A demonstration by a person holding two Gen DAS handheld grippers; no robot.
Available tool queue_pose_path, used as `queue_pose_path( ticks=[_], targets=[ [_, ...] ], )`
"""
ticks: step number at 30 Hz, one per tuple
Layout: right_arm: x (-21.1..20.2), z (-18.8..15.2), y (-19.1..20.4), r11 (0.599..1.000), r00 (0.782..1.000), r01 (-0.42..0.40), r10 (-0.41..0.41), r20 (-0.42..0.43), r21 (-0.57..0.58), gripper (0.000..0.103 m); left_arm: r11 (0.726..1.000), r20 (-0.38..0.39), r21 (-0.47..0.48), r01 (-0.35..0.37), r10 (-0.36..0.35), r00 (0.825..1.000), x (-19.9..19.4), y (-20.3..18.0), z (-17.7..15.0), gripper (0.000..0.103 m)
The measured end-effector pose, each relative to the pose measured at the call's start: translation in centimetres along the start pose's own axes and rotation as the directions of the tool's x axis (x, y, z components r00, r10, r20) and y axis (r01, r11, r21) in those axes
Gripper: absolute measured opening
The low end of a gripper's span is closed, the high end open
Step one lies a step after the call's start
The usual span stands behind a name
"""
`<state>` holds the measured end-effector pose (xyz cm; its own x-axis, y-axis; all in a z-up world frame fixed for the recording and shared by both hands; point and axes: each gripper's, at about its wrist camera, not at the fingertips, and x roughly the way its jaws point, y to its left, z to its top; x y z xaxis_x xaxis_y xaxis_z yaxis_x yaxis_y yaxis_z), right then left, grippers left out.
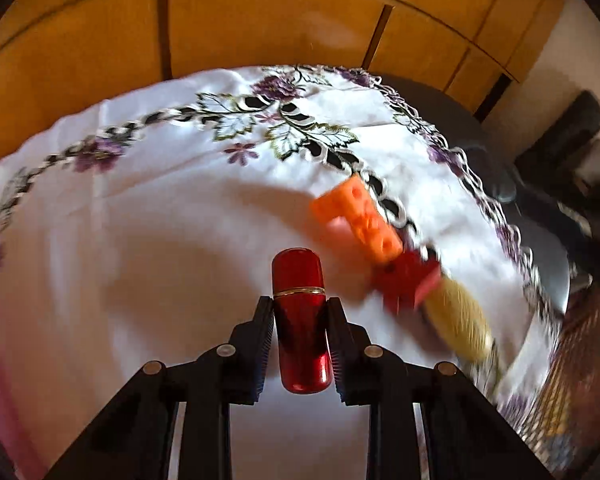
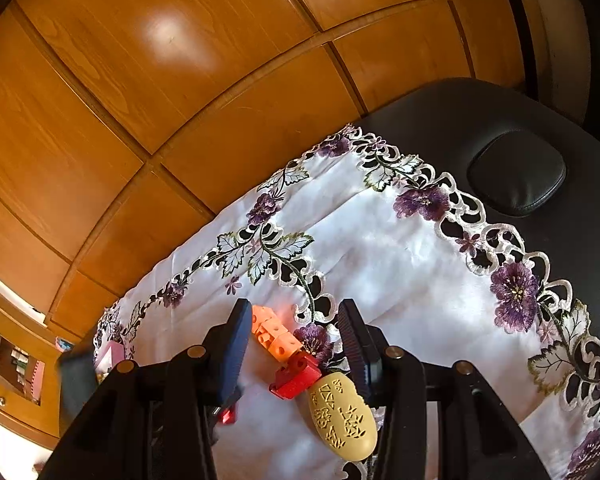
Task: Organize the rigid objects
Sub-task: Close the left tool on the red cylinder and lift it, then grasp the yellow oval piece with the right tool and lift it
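The red capsule-shaped case, glossy with a thin gold band around it, sits lengthwise between the fingers of the left gripper, whose ribbed pads press on both its sides; its rounded cap end pokes out past the fingertips above the white embroidered cloth. To its right, toward the cloth's lacy right edge, three things lie in a slanting row, touching or nearly so: an orange block with holes, a red block, and a cream oval case, all blurred in the left wrist view. In the right wrist view the same row shows sharply: orange block, red block, and the cream oval with cut-out patterning; the right gripper stands part open astride this row, its pads apart from every piece. Beyond the cloth's edge lies a black padded surface, with wooden panelling behind.
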<state>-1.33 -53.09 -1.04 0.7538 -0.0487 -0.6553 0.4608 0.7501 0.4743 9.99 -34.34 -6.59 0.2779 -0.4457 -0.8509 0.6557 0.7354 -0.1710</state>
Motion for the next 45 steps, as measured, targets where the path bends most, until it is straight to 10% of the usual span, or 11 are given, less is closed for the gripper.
queue_pose_path(
  ticks=[12, 17, 31, 45],
  targets=[
    [2.1, -0.7, 1.0, 0.996, 0.992, 0.048, -0.056, -0.117, -0.07, 0.045, 0.997, 0.041, -0.057, -0.056, 0.059, 0.997, -2.5, 3.4, -7.3, 0.026],
    [5.8, -2.6, 2.1, 0.967, 0.899, 0.126, -0.206, -0.386, -0.221, 0.045, 0.996, 0.039, -0.07, -0.045, 0.048, 0.998, -2.3, 3.7, -7.3, 0.026],
    [9.1, -5.2, 2.9, 0.874, 0.754, 0.192, -0.422, -0.503, -0.445, 0.046, 0.995, 0.068, -0.096, -0.018, 0.024, 0.997, -2.5, 4.2, -7.6, 0.026],
    [4.9, -8.6, 8.2, 0.853, 0.845, 0.021, -0.294, -0.446, -0.522, 0.044, 0.994, 0.117, -0.112, -0.003, 0.016, 0.993, -5.3, 4.6, -8.9, 0.026]
  ],
)
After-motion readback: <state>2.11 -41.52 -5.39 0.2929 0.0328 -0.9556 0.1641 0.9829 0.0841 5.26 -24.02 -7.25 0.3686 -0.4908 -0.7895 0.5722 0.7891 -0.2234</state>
